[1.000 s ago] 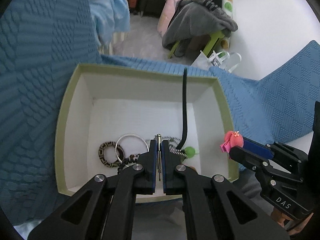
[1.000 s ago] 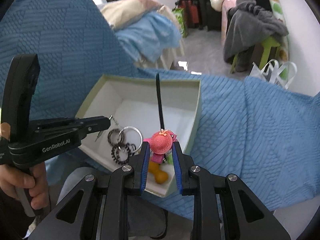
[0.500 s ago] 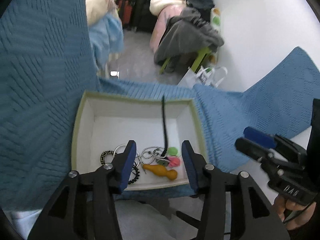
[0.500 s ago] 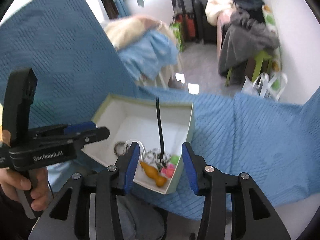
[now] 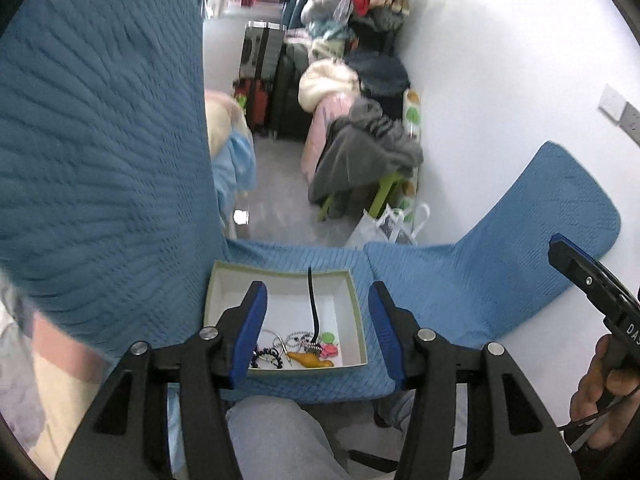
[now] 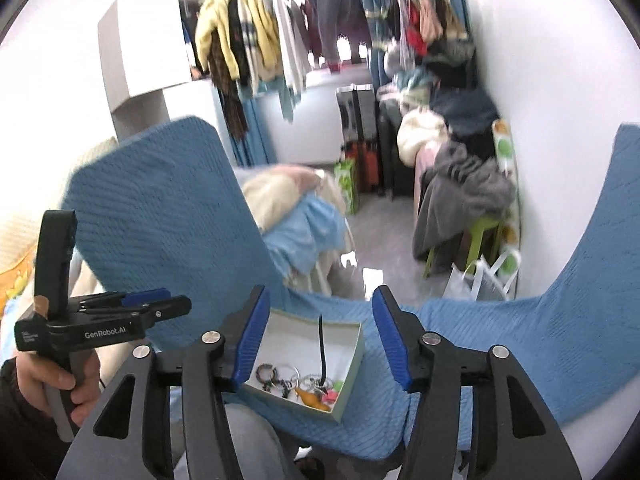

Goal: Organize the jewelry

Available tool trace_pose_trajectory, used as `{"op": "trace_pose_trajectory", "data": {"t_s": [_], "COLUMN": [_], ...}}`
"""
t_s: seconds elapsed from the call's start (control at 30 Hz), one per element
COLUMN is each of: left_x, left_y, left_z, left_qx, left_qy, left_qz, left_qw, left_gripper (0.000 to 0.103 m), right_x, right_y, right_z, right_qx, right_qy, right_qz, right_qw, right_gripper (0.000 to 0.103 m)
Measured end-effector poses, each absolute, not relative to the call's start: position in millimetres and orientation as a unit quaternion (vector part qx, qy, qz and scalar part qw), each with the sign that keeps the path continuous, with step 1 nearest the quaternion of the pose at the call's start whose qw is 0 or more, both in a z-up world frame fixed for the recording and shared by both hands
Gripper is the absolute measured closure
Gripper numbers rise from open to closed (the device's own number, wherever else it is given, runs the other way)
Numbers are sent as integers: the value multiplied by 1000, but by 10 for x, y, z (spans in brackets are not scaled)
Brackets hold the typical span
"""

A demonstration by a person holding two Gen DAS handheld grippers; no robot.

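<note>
A pale green box [image 5: 358,304] with a white inside sits on a blue quilted cover. It holds several trinkets: rings and chains [image 5: 280,340], a black cord [image 5: 314,304], a pink and green charm [image 5: 330,342] and an orange piece [image 5: 310,359]. The box also shows in the right wrist view [image 6: 354,354]. My left gripper [image 5: 318,328] is open and empty, raised well above the box. My right gripper [image 6: 320,338] is open and empty, also high above it. Each gripper shows in the other's view: the right one [image 5: 592,284] and the left one [image 6: 132,308].
The blue cover [image 5: 100,160] rises steeply on the left and right [image 5: 540,248]. Beyond lie a grey floor [image 5: 280,200], a stool piled with clothes [image 5: 364,152], suitcases [image 5: 260,80] and a white bag [image 5: 388,226]. My grey-clad knee [image 5: 280,436] is below the box.
Both grippers have let go of their trinkets into the box, opened wide and pulled back and up. The pink charm now lies in the box.
</note>
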State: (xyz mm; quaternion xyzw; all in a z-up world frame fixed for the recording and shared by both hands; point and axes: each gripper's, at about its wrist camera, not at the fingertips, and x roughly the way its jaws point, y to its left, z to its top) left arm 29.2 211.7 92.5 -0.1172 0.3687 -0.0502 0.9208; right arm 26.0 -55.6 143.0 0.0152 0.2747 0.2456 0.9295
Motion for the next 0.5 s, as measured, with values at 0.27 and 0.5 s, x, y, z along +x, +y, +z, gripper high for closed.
{"op": "trace_pose_trajectory", "data": {"t_s": [0.27, 0.5], "left_x": [-202, -503], "left_y": [2053, 1984], "left_z": [1195, 1119], "left_qx": [-107, -102], "left_qy": [335, 336], "left_qz": [-49, -44], "left_qw": [935, 935], "left_gripper": [44, 44], "right_x": [-272, -561], "right_y": [-562, -540], "right_z": [1636, 1496], "right_qx": [14, 16], "right_qy": [243, 250], "right_qz": [248, 239], "right_qw": [938, 938], "right_gripper": [41, 25]}}
